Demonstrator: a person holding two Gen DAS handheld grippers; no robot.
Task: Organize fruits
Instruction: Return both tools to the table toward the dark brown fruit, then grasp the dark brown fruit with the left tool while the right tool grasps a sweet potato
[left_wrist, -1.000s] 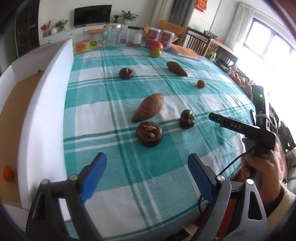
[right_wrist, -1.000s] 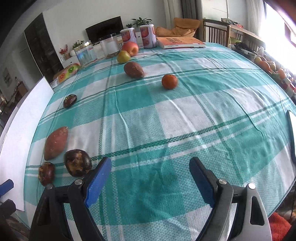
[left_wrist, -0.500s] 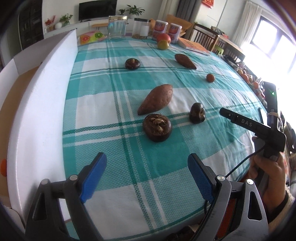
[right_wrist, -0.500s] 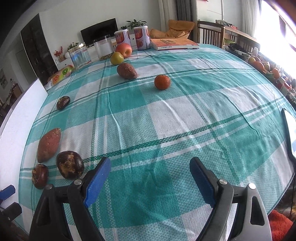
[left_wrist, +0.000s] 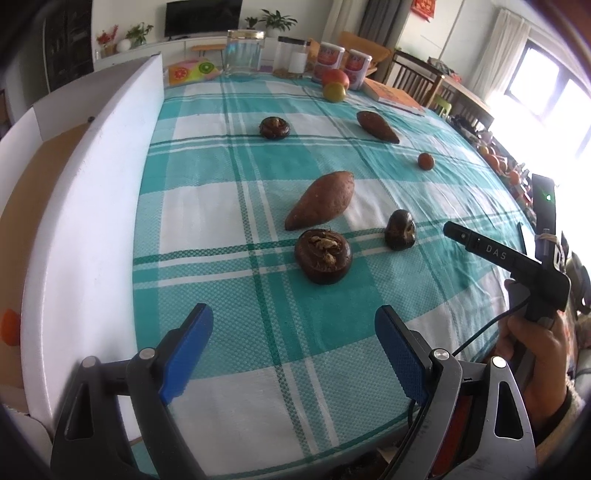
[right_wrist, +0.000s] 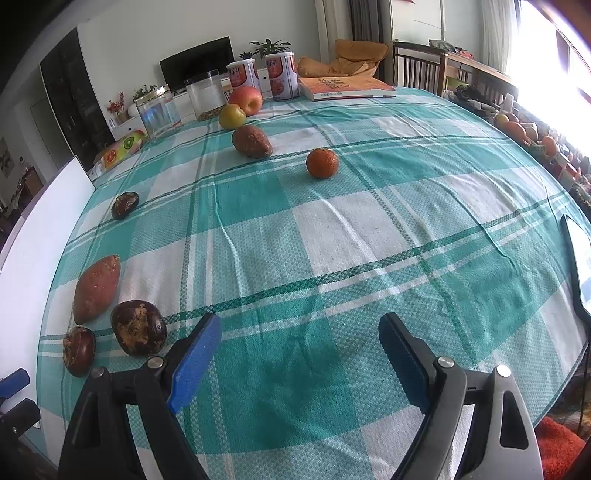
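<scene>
Hovering wide open and empty, the left gripper (left_wrist: 293, 354) is facing the dark round fruit (left_wrist: 323, 256) lying just ahead, nearer than the right gripper (right_wrist: 299, 356), also gaping

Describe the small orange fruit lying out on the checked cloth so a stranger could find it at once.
Start at the table with the teal and white checked cloth and find the book at its far edge. Come toward the near side to the orange fruit, alone on a teal square, just right of a brown sweet potato. It is the only small, round, bright orange thing lying on the cloth; its neighbours are brown or dark.
</scene>
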